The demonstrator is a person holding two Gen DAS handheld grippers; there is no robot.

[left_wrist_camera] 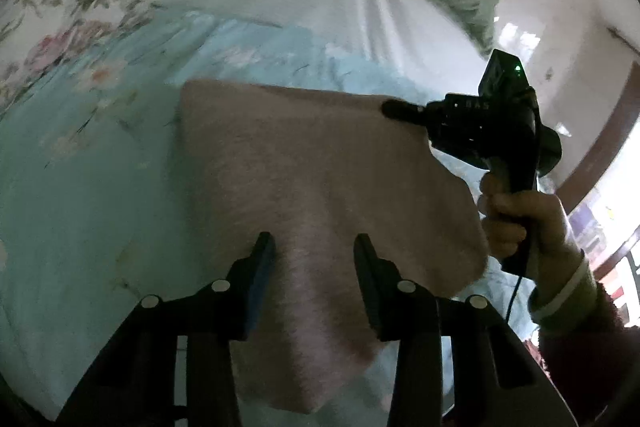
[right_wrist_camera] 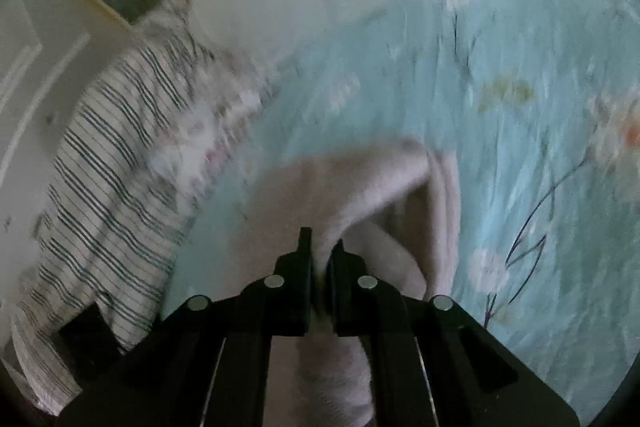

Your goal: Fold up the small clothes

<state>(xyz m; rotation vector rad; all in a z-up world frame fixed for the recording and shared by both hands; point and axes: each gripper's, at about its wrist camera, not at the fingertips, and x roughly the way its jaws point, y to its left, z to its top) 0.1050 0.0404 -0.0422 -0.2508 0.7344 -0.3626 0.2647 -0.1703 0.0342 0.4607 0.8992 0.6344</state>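
Left wrist view | we count one pink garment (left_wrist_camera: 312, 167) on the bed (left_wrist_camera: 80, 187) | left gripper (left_wrist_camera: 316, 247) jaws apart astride it | right gripper (right_wrist_camera: 322, 247) jaws clamped on its edge | lettering unreadable

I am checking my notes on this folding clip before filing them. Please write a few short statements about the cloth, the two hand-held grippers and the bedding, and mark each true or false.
1. The right hand-held gripper is shut on the fuzzy pale pink cloth. True.
2. The left hand-held gripper is clamped tight on the cloth. False: its fingers stand apart, with the cloth between them.
3. The cloth lies over a light blue floral bedspread. True.
4. The striped white fabric is held in the right hand-held gripper. False: it lies aside, at the bed's edge.
5. A hand holds the right hand-held gripper's handle. True.
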